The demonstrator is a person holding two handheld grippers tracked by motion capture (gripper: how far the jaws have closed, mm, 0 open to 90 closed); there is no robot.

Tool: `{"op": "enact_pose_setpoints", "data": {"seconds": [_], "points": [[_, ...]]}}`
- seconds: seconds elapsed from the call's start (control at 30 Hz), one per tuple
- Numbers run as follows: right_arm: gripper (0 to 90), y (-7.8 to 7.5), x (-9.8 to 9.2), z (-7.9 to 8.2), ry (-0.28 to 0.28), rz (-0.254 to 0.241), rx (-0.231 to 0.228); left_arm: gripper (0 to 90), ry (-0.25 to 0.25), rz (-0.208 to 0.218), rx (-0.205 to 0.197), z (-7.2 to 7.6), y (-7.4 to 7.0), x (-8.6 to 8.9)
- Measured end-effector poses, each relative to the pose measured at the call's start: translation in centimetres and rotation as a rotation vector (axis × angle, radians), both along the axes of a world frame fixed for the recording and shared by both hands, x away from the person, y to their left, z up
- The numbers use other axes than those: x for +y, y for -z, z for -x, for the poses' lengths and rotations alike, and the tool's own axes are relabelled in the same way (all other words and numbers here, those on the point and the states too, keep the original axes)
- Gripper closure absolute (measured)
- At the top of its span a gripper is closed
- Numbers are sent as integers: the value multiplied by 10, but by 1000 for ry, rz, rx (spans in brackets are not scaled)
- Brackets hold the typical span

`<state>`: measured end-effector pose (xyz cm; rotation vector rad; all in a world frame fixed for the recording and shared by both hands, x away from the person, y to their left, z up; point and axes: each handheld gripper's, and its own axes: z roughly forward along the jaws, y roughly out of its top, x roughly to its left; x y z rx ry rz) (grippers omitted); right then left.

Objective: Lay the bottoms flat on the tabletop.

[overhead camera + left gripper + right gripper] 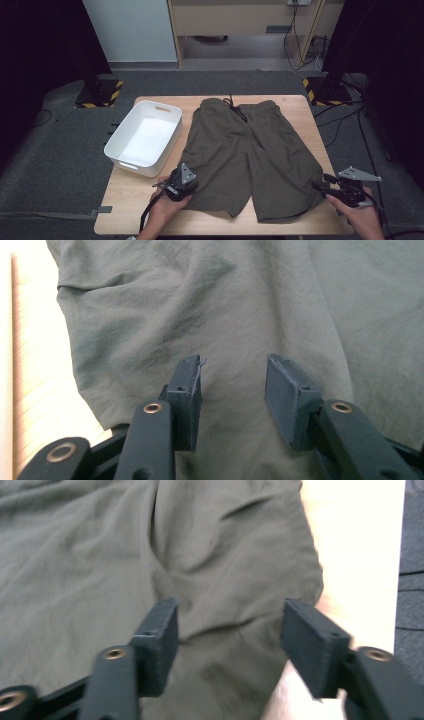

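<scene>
Olive shorts lie flat; my left gripper and right gripper hover open over the hems, holding nothing.

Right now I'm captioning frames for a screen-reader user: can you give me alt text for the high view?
Olive shorts lie spread flat on a wooden table, waistband at the far side. A person's hands hold the left gripper and the right gripper at the outer hems of the two legs. A white bin sits to the left.

The shorts run past both gripper views' edges, blurred in the right.
</scene>
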<state>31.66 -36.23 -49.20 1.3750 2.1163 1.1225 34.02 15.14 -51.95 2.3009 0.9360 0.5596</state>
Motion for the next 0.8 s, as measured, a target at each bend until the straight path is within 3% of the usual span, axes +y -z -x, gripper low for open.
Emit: {"op": "enact_pose_setpoints", "data": {"seconds": [0.17,0.27,0.43,0.53,0.63,0.8], "points": [[370,-13,4,-8,-1,28,-25,581,-8,-3,0,-1,0,3],[408,-20,5,-17,-9,46,-31,603,-16,-2,0,-3,0,6],[470,-26,4,-43,-13,84,-25,629,-33,6,3,-7,1,12],[482,-17,0,-60,-4,103,20,637,-32,7,5,-8,1,14],[480,3,-6,-75,21,123,68,640,-28,3,1,-8,1,15],[461,24,-6,-85,38,128,99,647,-23,9,4,-8,1,16]]}}
